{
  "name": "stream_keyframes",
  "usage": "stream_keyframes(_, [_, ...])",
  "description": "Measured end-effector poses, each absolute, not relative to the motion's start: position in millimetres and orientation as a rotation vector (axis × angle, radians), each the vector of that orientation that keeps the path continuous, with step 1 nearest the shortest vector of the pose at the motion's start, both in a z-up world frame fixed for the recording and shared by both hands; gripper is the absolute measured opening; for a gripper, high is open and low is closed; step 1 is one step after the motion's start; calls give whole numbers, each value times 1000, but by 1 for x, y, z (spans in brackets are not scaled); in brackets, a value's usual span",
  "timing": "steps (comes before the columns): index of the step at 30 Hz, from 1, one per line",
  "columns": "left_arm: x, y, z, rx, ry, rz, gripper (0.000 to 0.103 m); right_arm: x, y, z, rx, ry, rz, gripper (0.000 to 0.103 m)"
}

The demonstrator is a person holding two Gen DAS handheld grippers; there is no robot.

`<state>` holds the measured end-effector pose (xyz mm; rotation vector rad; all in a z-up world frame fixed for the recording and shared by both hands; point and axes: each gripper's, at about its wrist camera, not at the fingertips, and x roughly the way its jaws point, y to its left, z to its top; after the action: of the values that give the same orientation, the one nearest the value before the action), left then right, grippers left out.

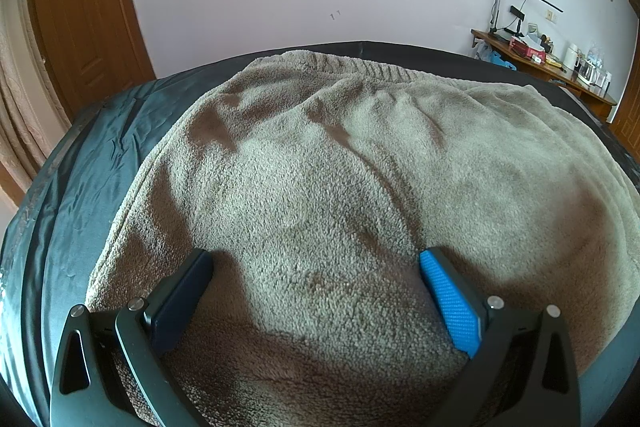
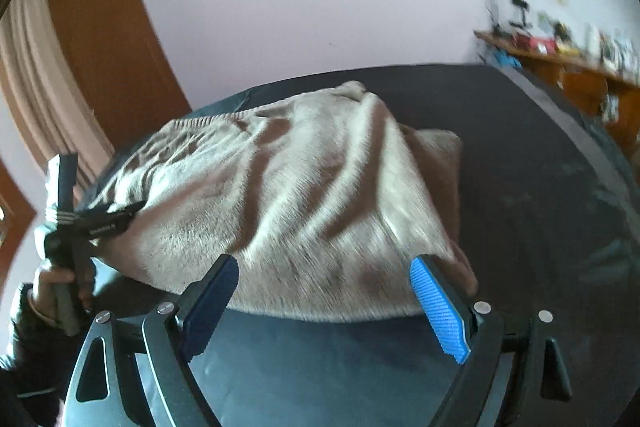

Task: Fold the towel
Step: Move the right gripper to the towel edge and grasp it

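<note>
A beige fluffy towel lies spread and wrinkled over a dark bedsheet. My left gripper hovers low over the towel's near part, open, with towel pile between and under its blue pads. In the right wrist view the towel is bunched into a mound. My right gripper stands open just in front of the towel's near edge, nothing between its fingers. The other gripper shows at the left, held by a hand, its tip at the towel's left edge.
The dark sheet is bare to the right of the towel. A wooden desk crowded with small items stands at the far right wall. A wooden door and a curtain are at the left.
</note>
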<state>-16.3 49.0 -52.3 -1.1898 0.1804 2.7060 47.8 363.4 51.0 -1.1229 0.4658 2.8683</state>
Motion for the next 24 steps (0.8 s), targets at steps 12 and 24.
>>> stream_keyframes(12, [-17,48,-53,-1189,176,2705,102,78,407,35,-1068,857,2735,90])
stream_keyframes(24, [-18,48,-54,-1188,175,2705,102,27,402,24,-1145,928,2727,90])
